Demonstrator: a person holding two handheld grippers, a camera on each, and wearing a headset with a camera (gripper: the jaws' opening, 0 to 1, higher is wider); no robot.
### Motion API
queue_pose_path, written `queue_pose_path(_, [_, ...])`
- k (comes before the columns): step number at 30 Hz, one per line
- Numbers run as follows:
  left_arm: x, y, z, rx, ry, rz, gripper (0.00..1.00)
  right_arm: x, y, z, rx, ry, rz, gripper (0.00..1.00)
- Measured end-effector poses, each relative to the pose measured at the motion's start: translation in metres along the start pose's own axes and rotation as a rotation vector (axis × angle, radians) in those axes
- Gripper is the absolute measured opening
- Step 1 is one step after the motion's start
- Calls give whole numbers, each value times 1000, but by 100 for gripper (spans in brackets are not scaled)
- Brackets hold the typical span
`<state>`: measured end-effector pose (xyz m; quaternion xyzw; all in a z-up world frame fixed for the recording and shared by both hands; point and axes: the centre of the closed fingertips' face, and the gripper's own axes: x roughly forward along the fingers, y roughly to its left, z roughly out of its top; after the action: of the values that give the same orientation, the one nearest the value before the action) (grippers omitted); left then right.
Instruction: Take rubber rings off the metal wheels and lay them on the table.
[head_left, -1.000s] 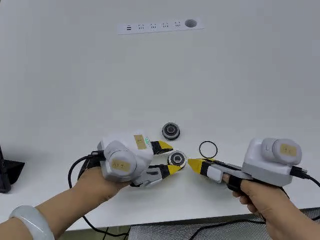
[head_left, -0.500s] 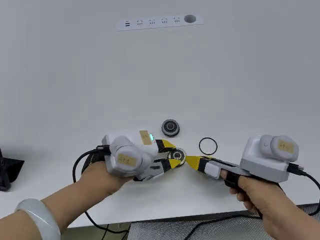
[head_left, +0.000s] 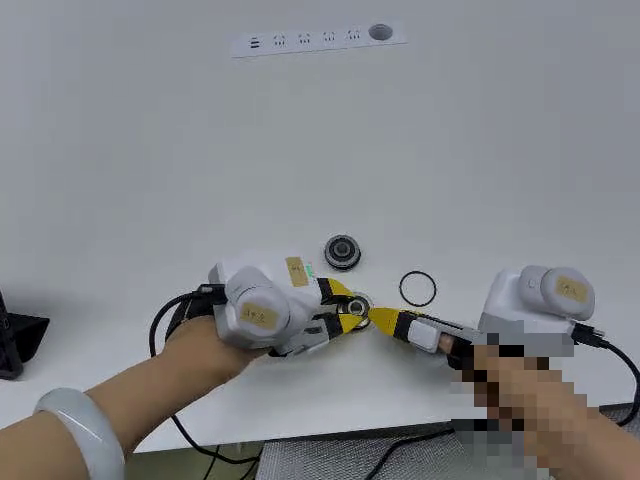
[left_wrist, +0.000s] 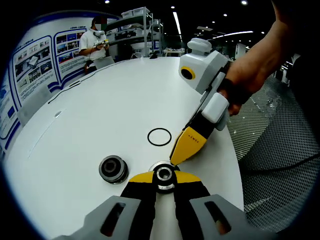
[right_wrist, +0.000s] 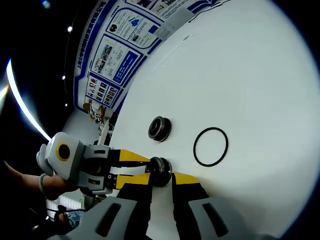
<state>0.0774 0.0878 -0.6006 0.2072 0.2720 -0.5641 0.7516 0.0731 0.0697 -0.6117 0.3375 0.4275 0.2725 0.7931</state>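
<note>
A: Which wheel is in work now?
B: The left gripper (head_left: 343, 312) is clenched on the small round metal wheel with a dark rim (head_left: 356, 304). It is at the near side of the white table (head_left: 200, 150), with its flat face up.
A: And the other hand?
B: The right gripper (head_left: 378, 318) points in from the right, and its tips touch the wheel's right side. Its jaws stand nearly together, but whether they pinch rubber I cannot tell.
A: So the pull goes to the right?
B: I think so, away from the left gripper. A second dark-rimmed metal wheel (head_left: 342, 251) lies just farther. One thin black rubber ring (head_left: 417, 288) lies free at the right.
</note>
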Motion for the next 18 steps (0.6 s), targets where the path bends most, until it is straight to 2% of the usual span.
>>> queue_pose_path(8, [1,0,0,7,4,0,13,5,3,-1,80,-5,34,17])
queue_pose_path(13, [1,0,0,7,4,0,13,6,2,-1,105,-5,34,18])
queue_pose_path(18, [2,1,-1,5,4,2,13,6,2,-2,99,2,34,18])
